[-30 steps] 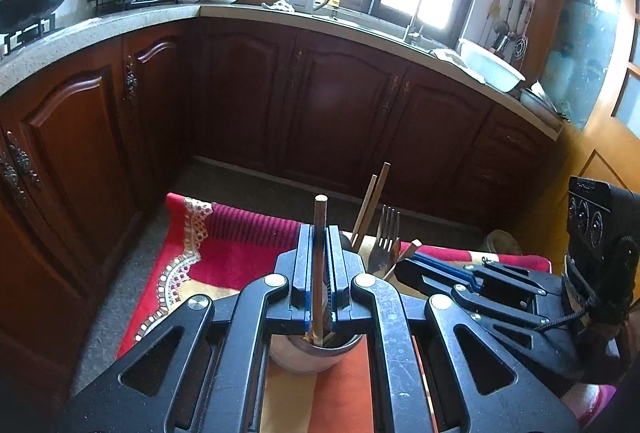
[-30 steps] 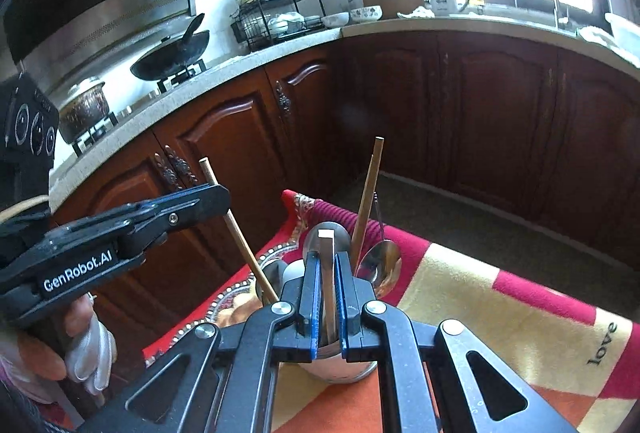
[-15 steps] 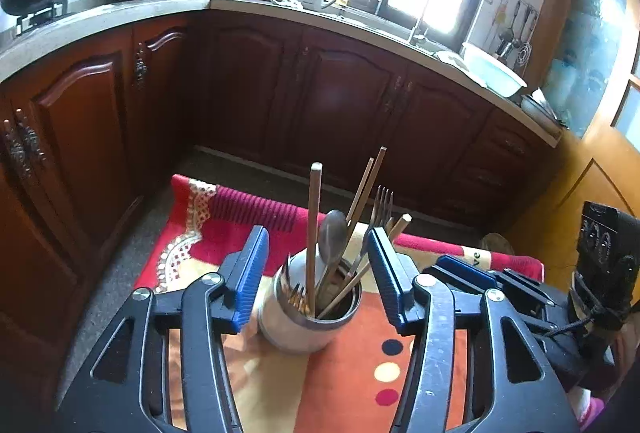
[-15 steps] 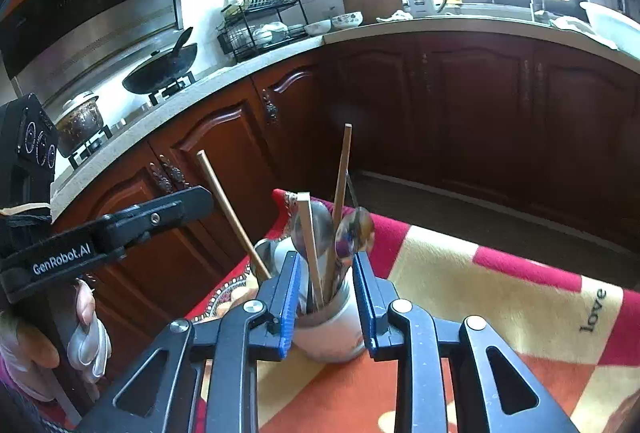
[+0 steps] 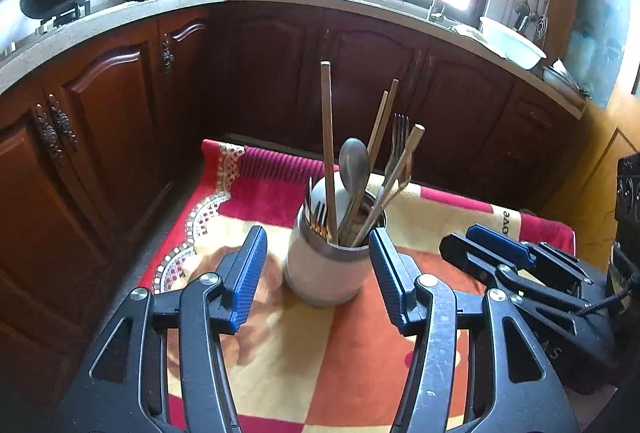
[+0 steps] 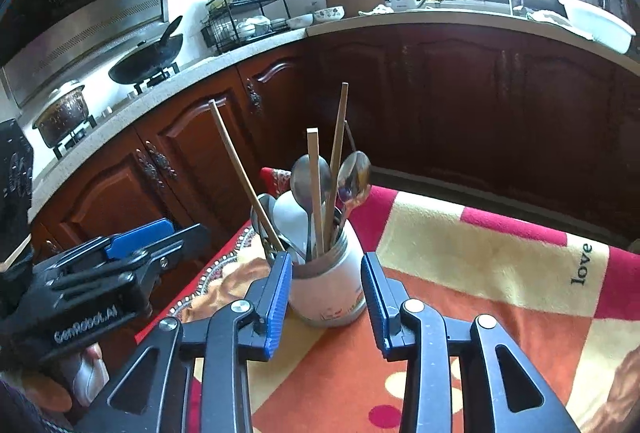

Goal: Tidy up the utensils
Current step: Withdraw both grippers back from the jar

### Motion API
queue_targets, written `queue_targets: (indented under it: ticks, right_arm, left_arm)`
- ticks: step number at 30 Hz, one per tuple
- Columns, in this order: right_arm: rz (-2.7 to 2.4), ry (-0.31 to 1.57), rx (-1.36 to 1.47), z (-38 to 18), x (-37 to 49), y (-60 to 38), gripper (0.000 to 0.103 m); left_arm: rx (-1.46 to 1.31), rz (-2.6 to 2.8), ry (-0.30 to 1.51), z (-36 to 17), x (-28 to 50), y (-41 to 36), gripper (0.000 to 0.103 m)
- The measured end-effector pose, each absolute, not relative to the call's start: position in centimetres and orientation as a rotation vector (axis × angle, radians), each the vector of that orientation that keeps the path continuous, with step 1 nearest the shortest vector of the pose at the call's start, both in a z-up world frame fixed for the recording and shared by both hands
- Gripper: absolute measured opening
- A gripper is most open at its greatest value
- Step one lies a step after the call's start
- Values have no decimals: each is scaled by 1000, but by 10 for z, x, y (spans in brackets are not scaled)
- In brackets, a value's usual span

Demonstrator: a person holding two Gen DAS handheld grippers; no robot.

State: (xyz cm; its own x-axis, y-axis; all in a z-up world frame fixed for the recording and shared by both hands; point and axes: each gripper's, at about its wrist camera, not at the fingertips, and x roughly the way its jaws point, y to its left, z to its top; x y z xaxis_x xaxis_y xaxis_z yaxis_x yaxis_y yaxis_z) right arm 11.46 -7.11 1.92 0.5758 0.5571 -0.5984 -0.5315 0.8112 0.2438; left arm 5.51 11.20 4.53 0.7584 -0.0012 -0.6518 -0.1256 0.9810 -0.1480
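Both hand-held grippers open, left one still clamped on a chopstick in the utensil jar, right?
Not quite. The left wrist view shows the left hand-held gripper open and holding nothing; the chopstick stands free in the utensil jar. The right hand-held gripper is open too.

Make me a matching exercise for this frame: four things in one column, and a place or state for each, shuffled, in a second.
Things:
1. left gripper
2. white ceramic utensil jar
3. black wok
4. white plastic basin

Places or states:
A. on the counter right of the tap
B. open, holding nothing
C. on the stove burner
D. upright on the red and orange cloth, holding wooden chopsticks, spoons and forks

Pairs: 1-B, 2-D, 3-C, 4-A
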Motion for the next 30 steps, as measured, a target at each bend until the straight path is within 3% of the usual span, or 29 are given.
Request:
queue_targets:
  ticks: [30]
  right_arm:
    - [592,713,23,19,102,-72,40]
  left_arm:
    - [-137,168,686,42,30,105,53]
